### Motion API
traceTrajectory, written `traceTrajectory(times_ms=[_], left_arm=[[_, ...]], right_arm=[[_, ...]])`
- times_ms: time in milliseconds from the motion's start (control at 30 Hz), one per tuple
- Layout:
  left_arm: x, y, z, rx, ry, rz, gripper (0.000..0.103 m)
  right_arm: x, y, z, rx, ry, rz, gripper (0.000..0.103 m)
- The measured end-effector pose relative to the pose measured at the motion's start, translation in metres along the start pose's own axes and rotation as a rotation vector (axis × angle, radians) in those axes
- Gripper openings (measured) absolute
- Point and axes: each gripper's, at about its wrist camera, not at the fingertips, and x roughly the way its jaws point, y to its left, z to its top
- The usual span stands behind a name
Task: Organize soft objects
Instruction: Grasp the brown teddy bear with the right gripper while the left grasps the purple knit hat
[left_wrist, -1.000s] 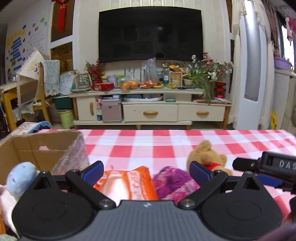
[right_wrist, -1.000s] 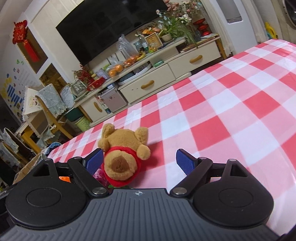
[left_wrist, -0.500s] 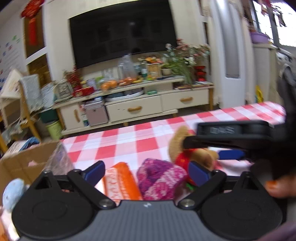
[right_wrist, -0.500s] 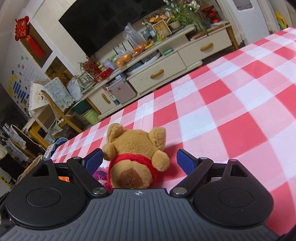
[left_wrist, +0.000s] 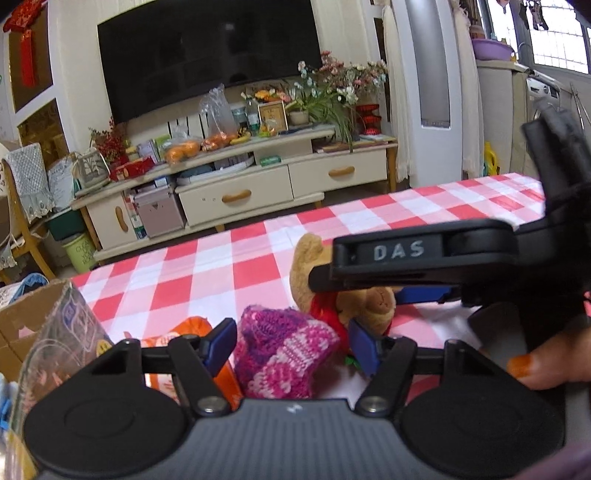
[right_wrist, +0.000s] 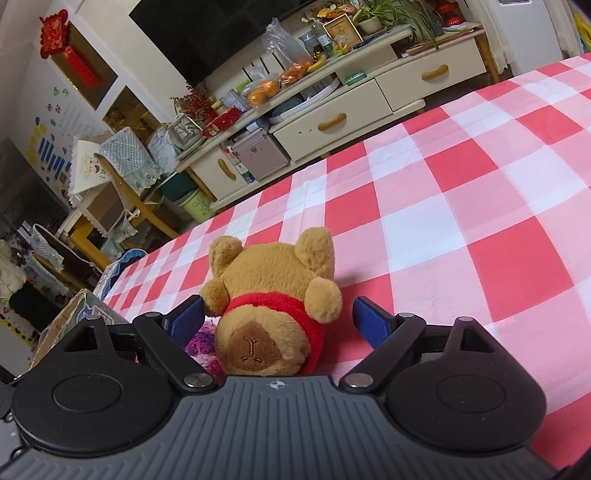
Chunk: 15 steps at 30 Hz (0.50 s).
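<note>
Closing left gripper (left_wrist: 291, 341) now straddles one knitted hat (left_wrist: 284, 354); right gripper (right_wrist: 277, 314) gapes around one bear (right_wrist: 269, 295).

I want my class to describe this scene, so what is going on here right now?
A person holds a gripper in each hand over a red-checked table. The left gripper is closing around a pink knitted item, though its pads do not clearly press it. The right gripper stands open around a brown plush bear. A cardboard box sits at the left.
</note>
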Motion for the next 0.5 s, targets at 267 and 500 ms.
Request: traceTrajectory(times_ms=[267,500], left_arm=[[0.016,0.004,0.003,-0.052,0.052,0.008,0.075],[0.027,0.006,0.005,-0.101,0.073,-0.011,0.063]], right_arm=[[-0.014,-0.002,0.002,0.017,-0.006,0.037,0.078],[-0.009,0.003,0.002,-0.009,0.0,0.018,0.103]])
